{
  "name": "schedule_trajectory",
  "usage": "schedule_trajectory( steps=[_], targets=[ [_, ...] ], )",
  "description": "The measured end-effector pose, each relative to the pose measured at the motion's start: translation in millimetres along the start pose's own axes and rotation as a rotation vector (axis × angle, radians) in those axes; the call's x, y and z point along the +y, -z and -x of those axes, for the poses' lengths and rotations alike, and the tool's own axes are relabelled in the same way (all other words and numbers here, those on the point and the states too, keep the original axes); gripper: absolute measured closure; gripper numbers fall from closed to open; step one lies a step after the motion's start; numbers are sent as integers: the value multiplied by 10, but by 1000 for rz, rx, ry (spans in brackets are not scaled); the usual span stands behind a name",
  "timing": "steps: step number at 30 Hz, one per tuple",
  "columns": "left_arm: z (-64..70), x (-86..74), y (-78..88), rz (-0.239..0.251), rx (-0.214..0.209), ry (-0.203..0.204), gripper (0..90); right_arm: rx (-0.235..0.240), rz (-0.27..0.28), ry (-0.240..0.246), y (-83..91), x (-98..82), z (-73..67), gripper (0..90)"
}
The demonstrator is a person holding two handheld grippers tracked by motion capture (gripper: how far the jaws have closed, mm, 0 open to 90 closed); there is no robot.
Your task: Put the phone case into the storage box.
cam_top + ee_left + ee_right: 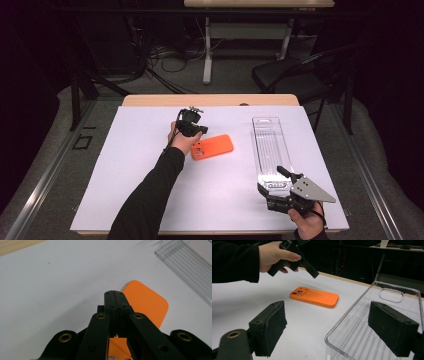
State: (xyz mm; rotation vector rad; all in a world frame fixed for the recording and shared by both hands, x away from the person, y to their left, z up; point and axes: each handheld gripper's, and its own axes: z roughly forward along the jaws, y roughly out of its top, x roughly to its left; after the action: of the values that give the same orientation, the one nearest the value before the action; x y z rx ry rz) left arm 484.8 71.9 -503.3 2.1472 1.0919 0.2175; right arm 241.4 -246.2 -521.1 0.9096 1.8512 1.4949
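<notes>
- Clear plastic tray (270,145) lies on the white mat (130,170), holding nothing.
- Orange phone case (212,146) lies left of it, well apart.
- Left gripper (113,293) hovers above the case, jaws pressed together.
- Right gripper (327,327) gapes wide at the tray's near end.

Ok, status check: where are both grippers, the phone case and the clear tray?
Left gripper shut, empty, above orange phone case. Right gripper open at near end of clear tray. Case flat on mat, nothing between it and the tray.

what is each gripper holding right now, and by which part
Nothing is held. The left gripper hangs shut above the orange phone case; the right gripper is open at the clear tray's near corner.
</notes>
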Motion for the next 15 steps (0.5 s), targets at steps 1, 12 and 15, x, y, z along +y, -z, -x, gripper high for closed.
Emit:
schedule_trajectory(
  steps=[1, 12, 15],
  targets=[
    [-19, -8, -46, -10, -11, 3, 900, 0, 0, 2, 0, -1, -1, 143],
    [-83, -62, -307, -39, -7, 18, 900, 4, -4, 1, -4, -8, -6, 143],
    [-109, -86, -380, -53, -6, 24, 900, 4, -3, 3, -2, -11, -5, 143]
  ],
)
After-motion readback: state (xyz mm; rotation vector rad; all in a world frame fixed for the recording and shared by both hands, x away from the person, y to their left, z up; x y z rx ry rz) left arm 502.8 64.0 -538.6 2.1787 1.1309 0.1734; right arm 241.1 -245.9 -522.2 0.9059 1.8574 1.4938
